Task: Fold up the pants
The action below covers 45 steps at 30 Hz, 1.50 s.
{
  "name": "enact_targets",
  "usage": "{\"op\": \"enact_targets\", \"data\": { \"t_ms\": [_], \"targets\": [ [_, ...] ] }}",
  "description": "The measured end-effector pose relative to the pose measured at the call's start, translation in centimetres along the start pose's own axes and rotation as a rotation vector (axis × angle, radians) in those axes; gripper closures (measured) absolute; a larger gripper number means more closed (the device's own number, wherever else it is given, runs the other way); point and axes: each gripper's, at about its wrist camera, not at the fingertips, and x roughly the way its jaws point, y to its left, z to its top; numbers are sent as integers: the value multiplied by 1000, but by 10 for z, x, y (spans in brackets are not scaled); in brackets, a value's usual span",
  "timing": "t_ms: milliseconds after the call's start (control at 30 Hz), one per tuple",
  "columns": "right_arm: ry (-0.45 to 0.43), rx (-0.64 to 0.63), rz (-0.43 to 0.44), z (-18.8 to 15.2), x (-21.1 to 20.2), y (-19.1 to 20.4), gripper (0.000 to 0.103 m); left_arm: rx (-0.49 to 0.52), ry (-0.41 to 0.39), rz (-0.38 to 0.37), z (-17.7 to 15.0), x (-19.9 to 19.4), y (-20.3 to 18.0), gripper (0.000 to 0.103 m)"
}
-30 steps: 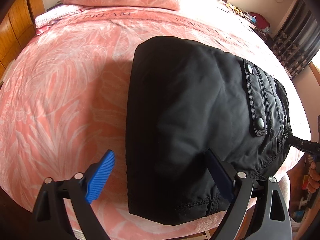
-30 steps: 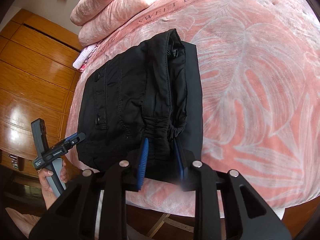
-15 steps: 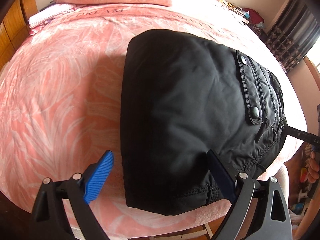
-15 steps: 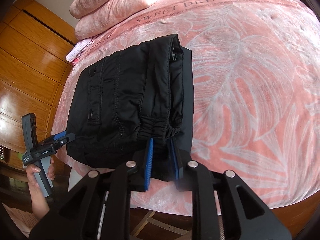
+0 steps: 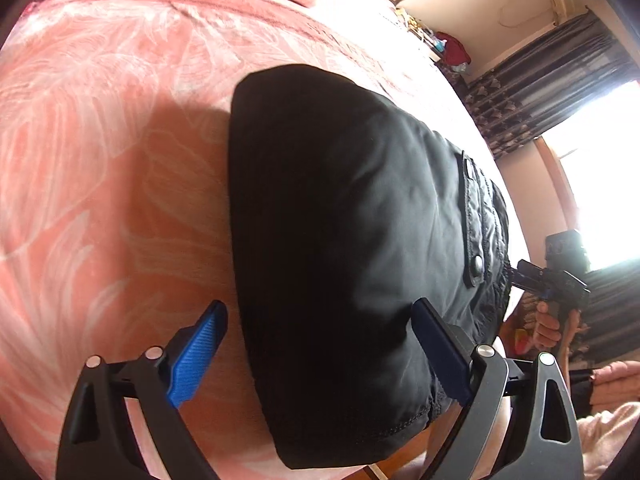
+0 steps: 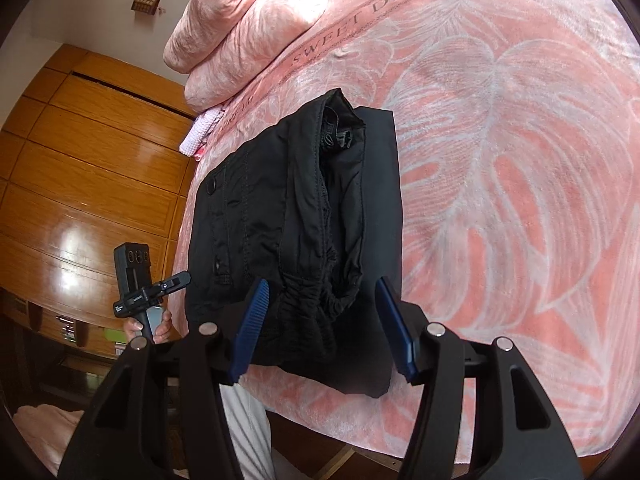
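Observation:
Folded black pants (image 5: 340, 220) lie on the pink blanket near the bed's front edge. My left gripper (image 5: 320, 308) is open wide and astride the bundle's near corner: one blue pad is over the blanket, the other over the black cloth. In the right wrist view the pants (image 6: 280, 216) show their gathered waistband toward me. My right gripper (image 6: 322, 282) is opening; the waistband sits between the blue pads, which stand apart from it. Each gripper also shows in the other's view, the left gripper (image 6: 176, 280) and the right gripper (image 5: 528, 272), each held in a hand.
The leaf-patterned pink blanket (image 6: 520, 160) covers the bed; a bunched pink duvet (image 6: 248, 20) and a small folded towel (image 6: 196, 136) lie at its head. A wooden wardrobe (image 6: 80, 160) stands on one side, dark curtains (image 5: 540, 92) on the other. The bed's edge is just below both grippers.
My right gripper's jaws have spread off the waistband that they pinched a second ago. The left gripper has swung in closer over the pants' corner, still open.

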Motion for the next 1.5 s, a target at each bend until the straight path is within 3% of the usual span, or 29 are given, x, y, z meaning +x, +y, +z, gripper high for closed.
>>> {"op": "enact_targets", "data": {
  "t_ms": [267,700,767,867,900,967,1100,1200,1367,1500],
  "targets": [
    [32,32,51,-1,14,-18,39,-29,55,-118,6,25,13,9],
    [96,49,232,-1,36,-41,27,10,123,-151,22,55,-3,4],
    [107,34,228,2,43,-37,27,-9,132,-188,21,61,-2,3],
    [97,19,205,3,42,-30,40,-32,128,-196,22,62,-1,4],
    [84,18,215,2,38,-29,50,-35,118,-195,20,60,-2,6],
    [59,3,227,-2,30,-23,59,-33,100,-183,18,56,-4,15],
    [6,-65,173,-7,20,9,64,-75,71,-179,19,46,-4,44],
    [-35,-135,139,-7,10,33,66,-60,28,-133,18,41,-13,55],
    [-66,-202,102,4,-1,59,66,-63,-55,-139,17,24,-20,68],
    [-114,-239,114,32,-11,69,66,-18,-126,-142,31,10,-35,69]
  ]
}}
